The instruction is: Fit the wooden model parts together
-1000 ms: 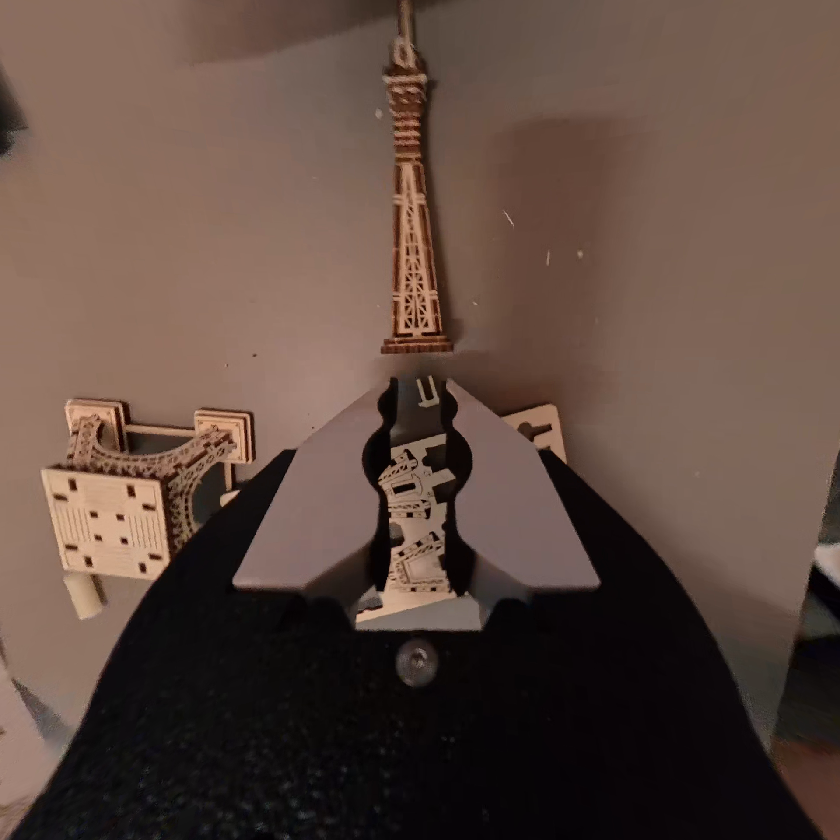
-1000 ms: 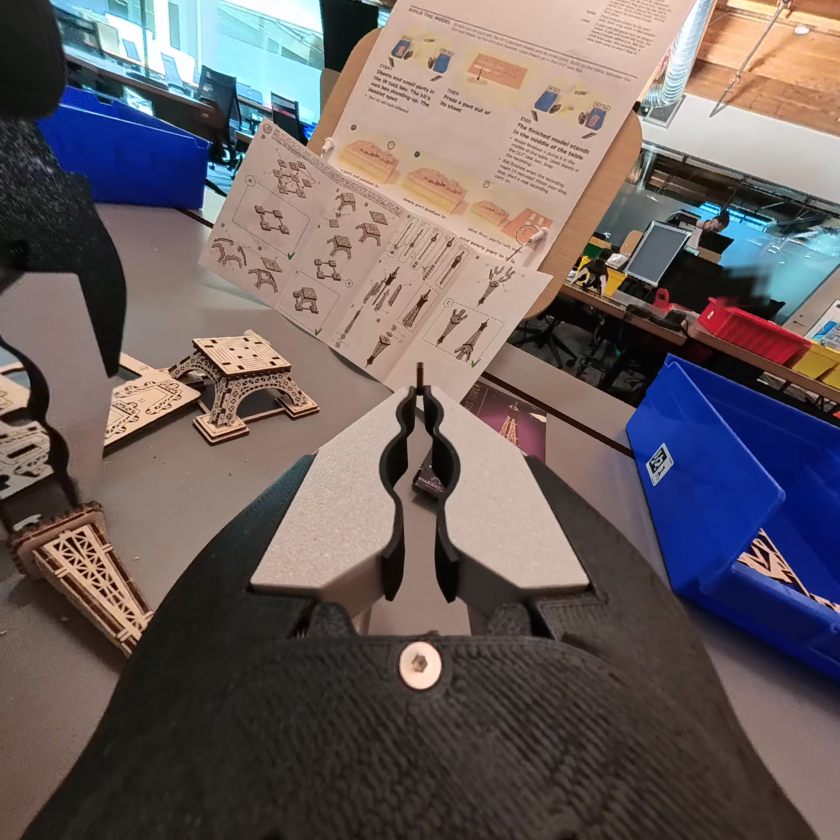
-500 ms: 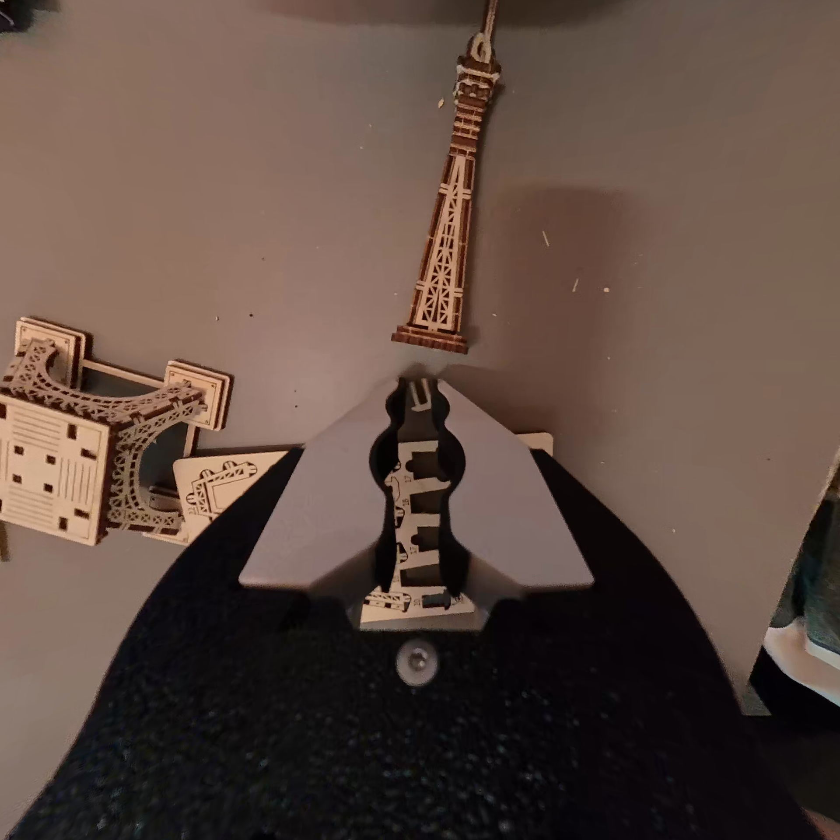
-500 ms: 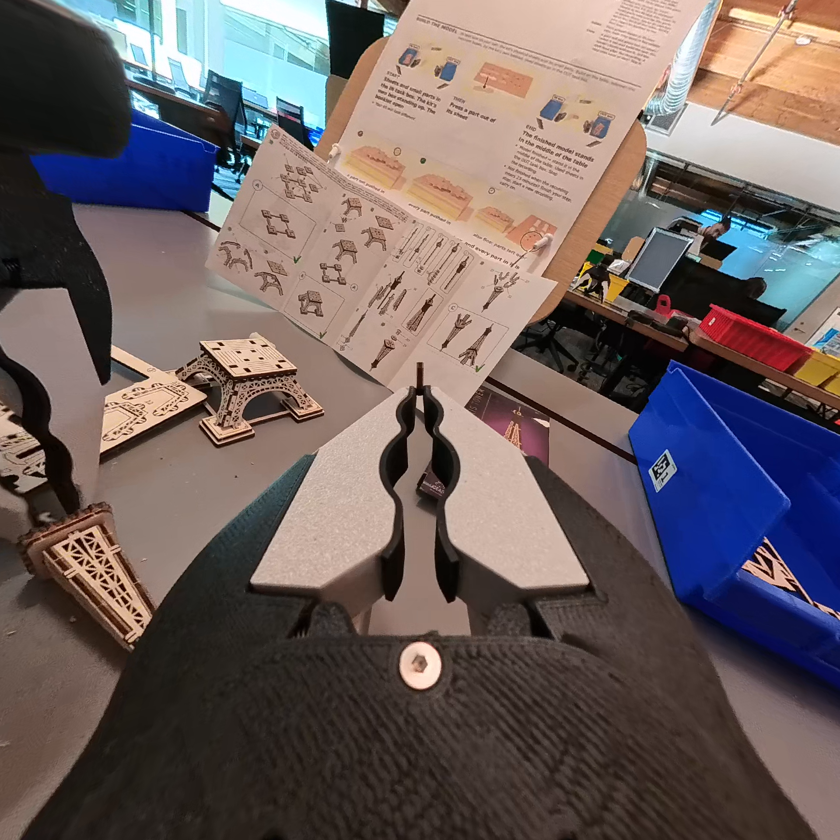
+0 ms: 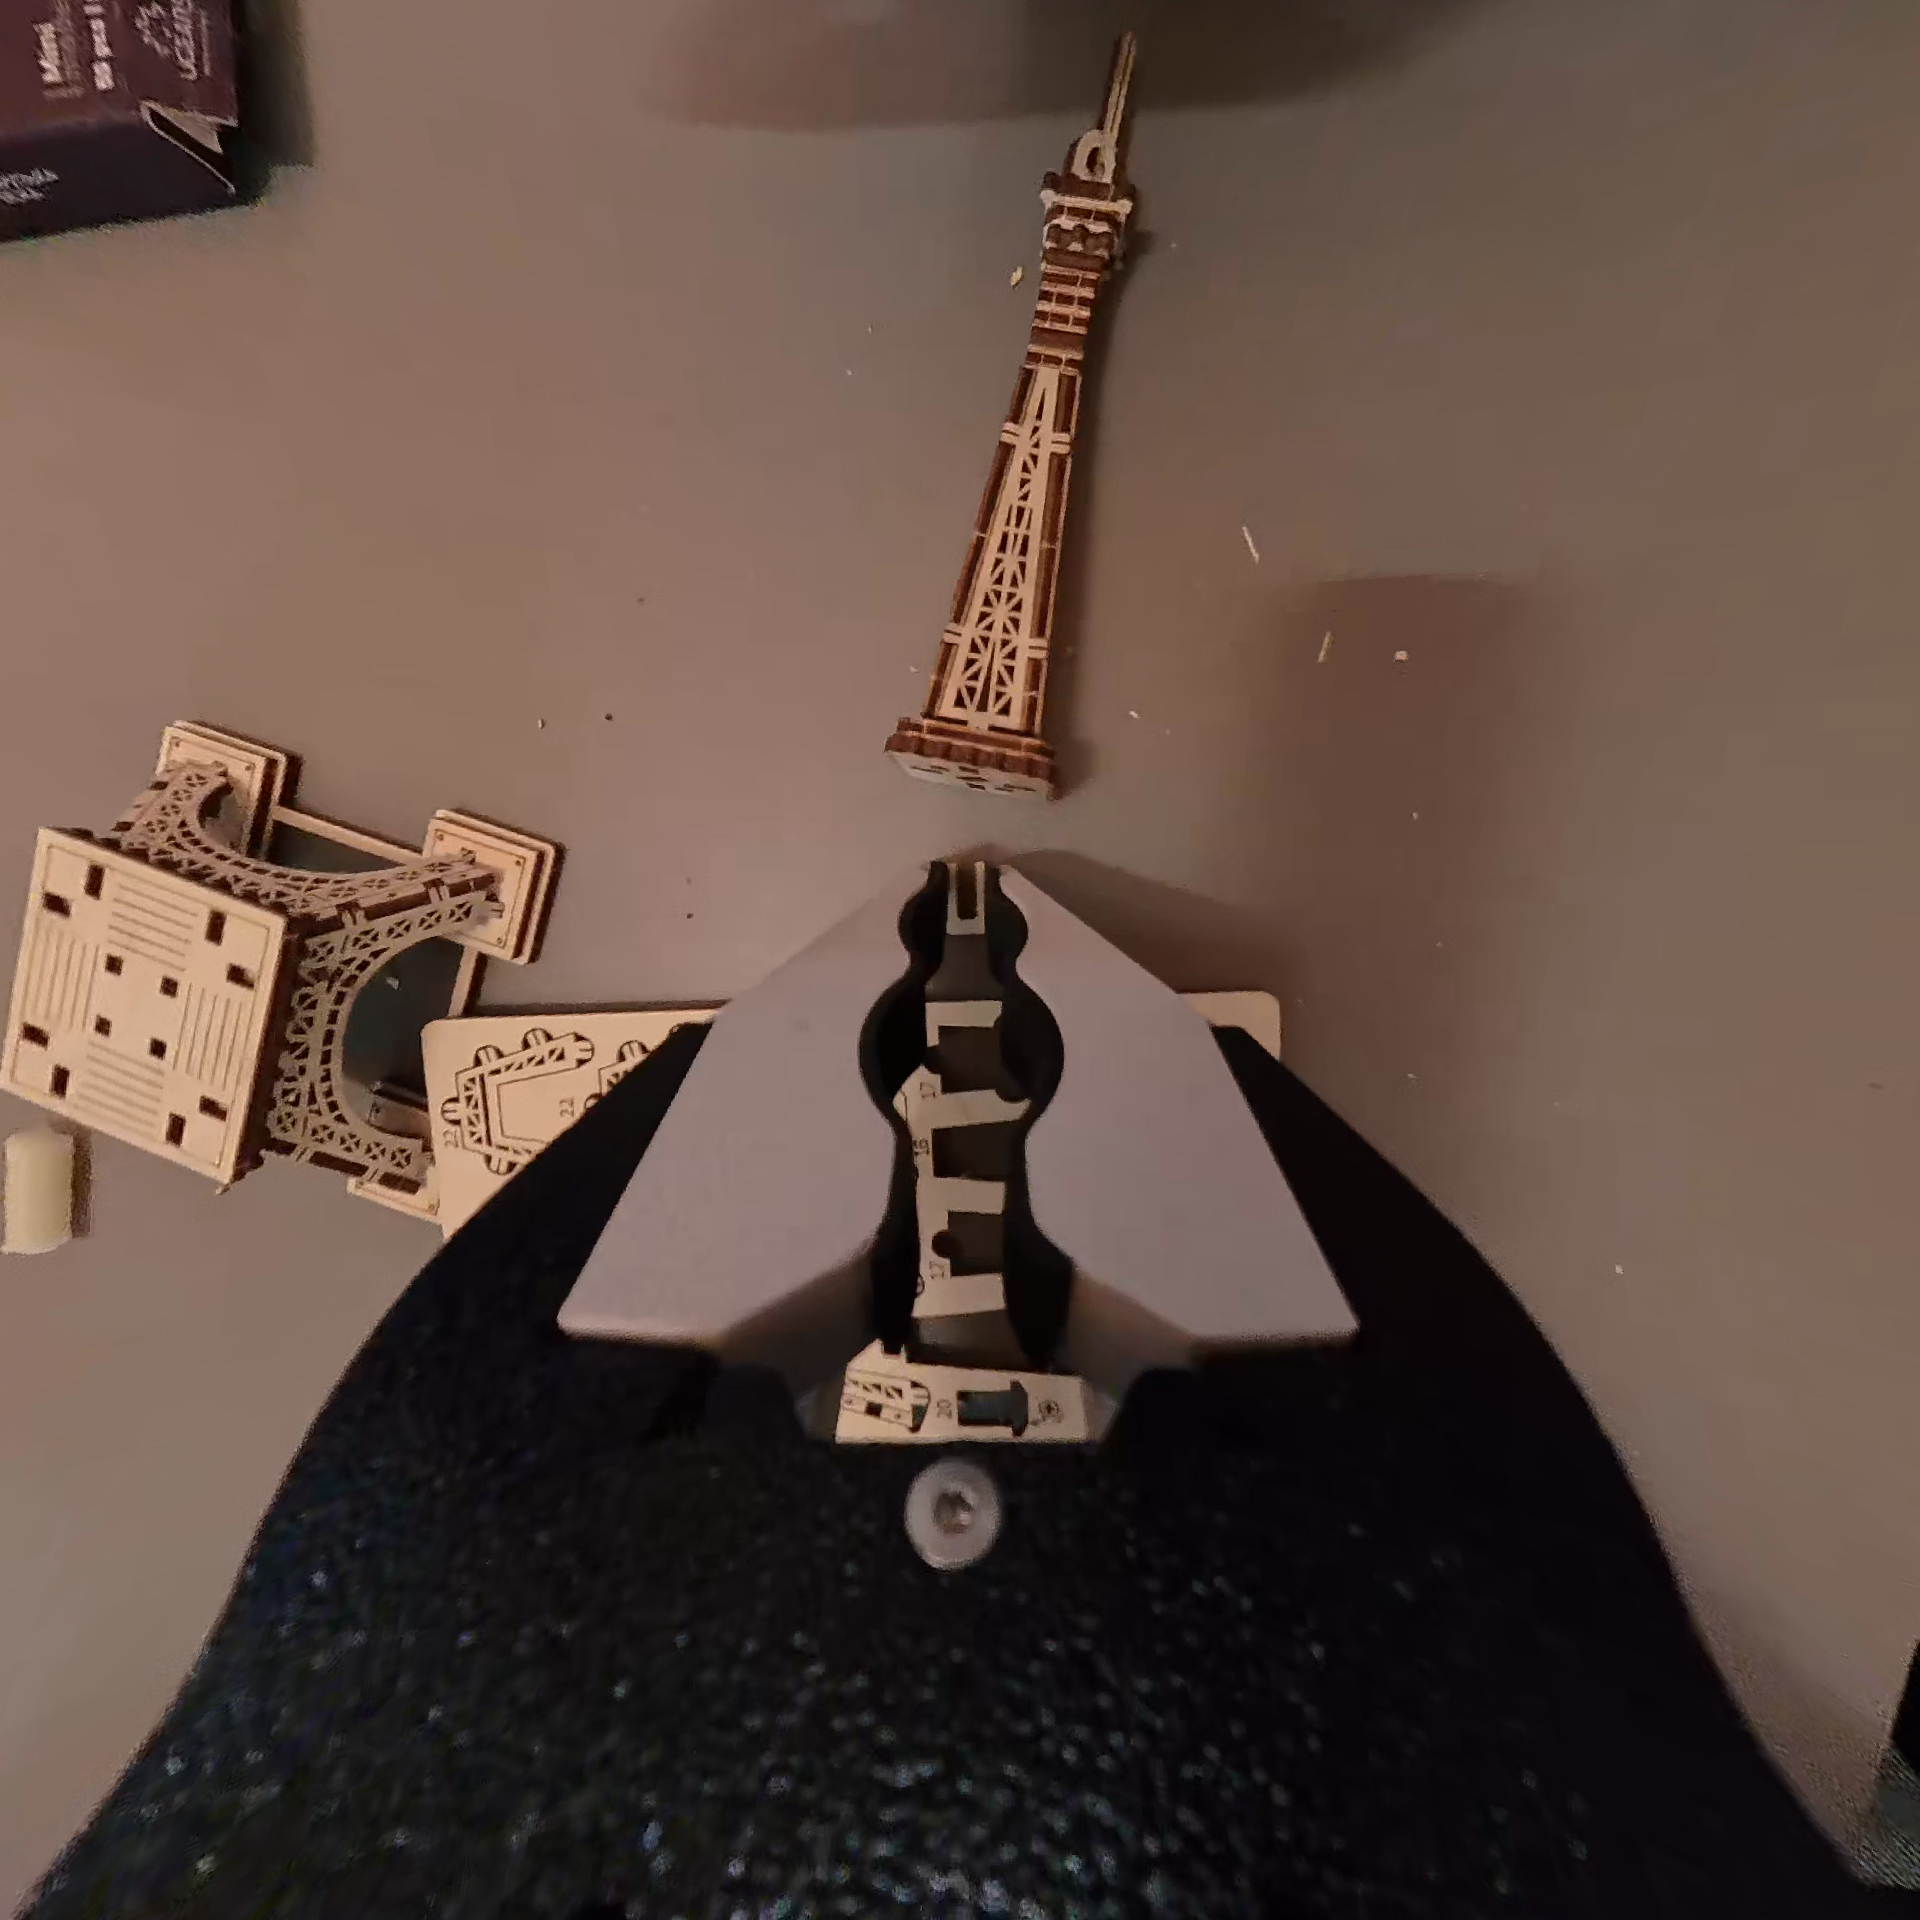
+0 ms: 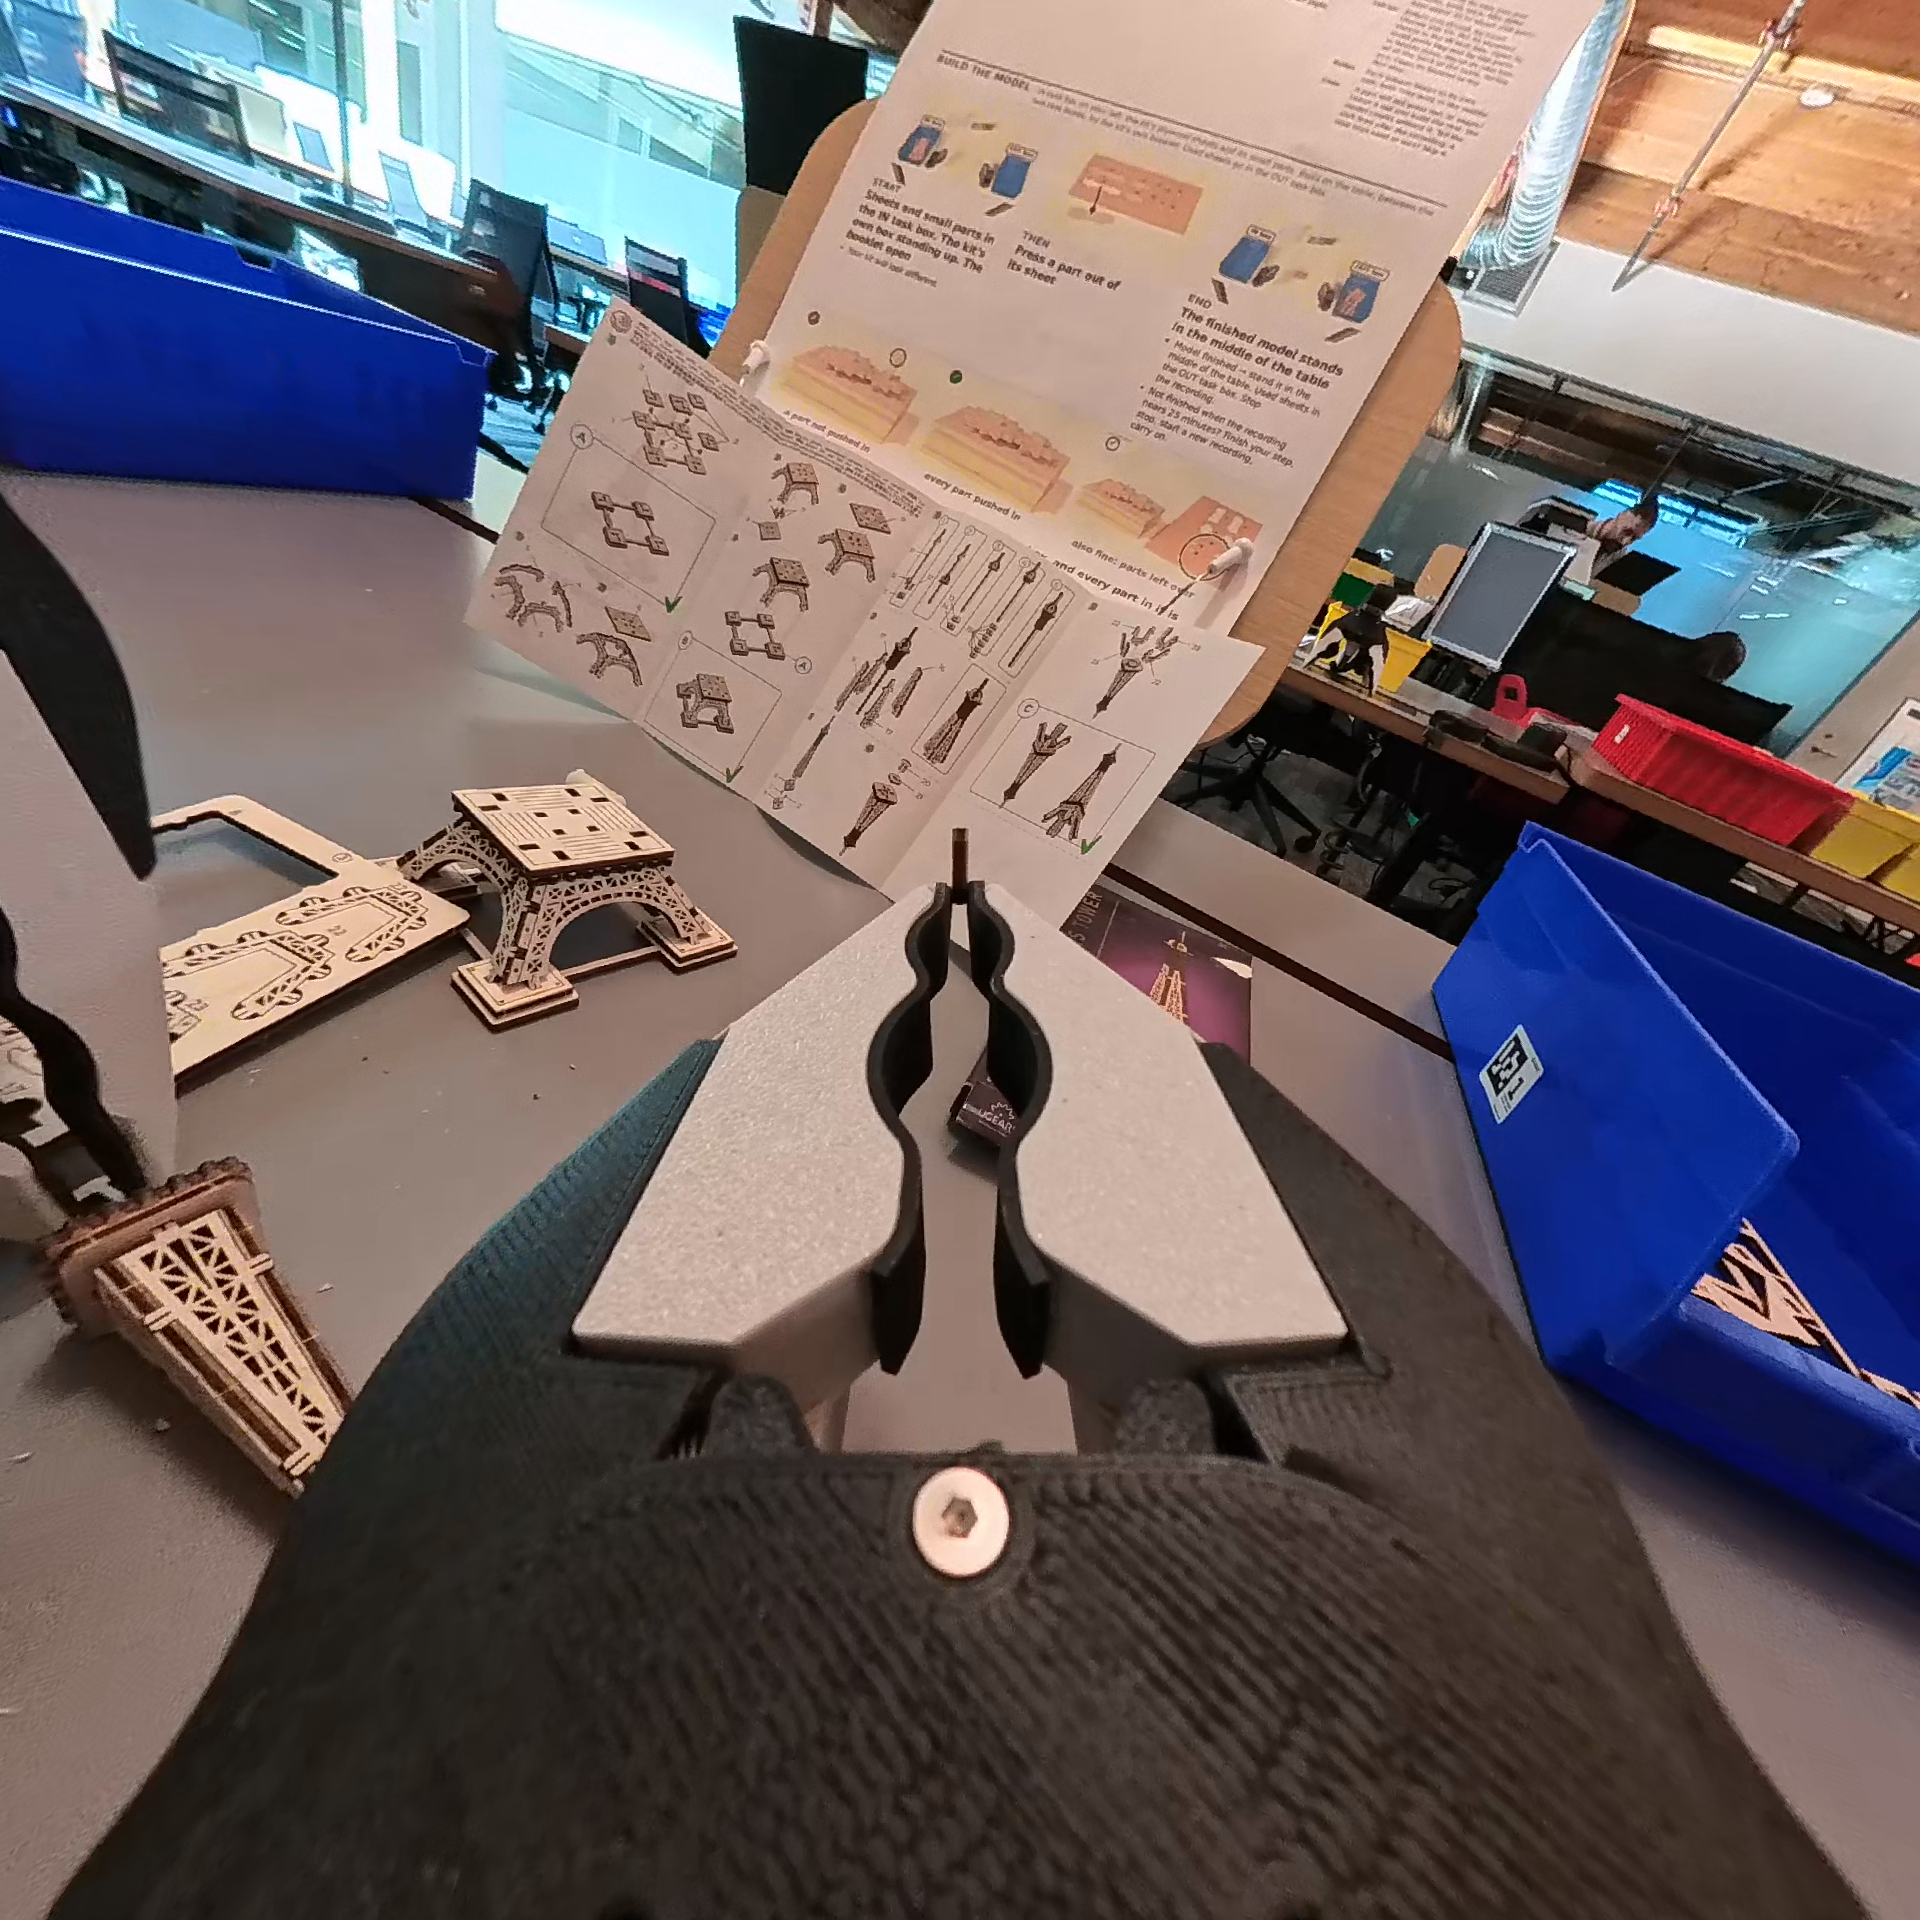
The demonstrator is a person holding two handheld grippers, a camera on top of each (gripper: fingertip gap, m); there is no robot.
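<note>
1. On the grey table (image 5: pixel 520 468) lie the model's pieces: the spire section (image 5: pixel 1023 499) flat on its side, the arched base section (image 5: pixel 197 997) upright to its left and well apart, and a punched parts sheet (image 5: pixel 520 1081) between base and claw.
2. Left gripper (image 5: pixel 966 868) hangs over that sheet just short of the spire's foot, its tips pinched on a small flat wooden piece (image 5: pixel 968 894) that pokes out in front.
3. Right gripper (image 6: pixel 958 894) is likewise closed, on a thin dark sliver of part (image 6: pixel 958 857) seen edge-on; what it is I cannot say.
4. These parts look like thin laser-cut ply: light and stiff, but brittle at the lattice and at the needle tip. I would take the spire by its thicker foot or solid mid-body, never by the antenna, and the base by its square deck.
5. Only the right wrist view shows the propped instruction sheets (image 6: pixel 1039 436) and the blue bins (image 6: pixel 1662 1143); only the left view, looking straight down, shows the spire's whole length and a small pale cylinder (image 5: pixel 40 1190) beside the base.
</note>
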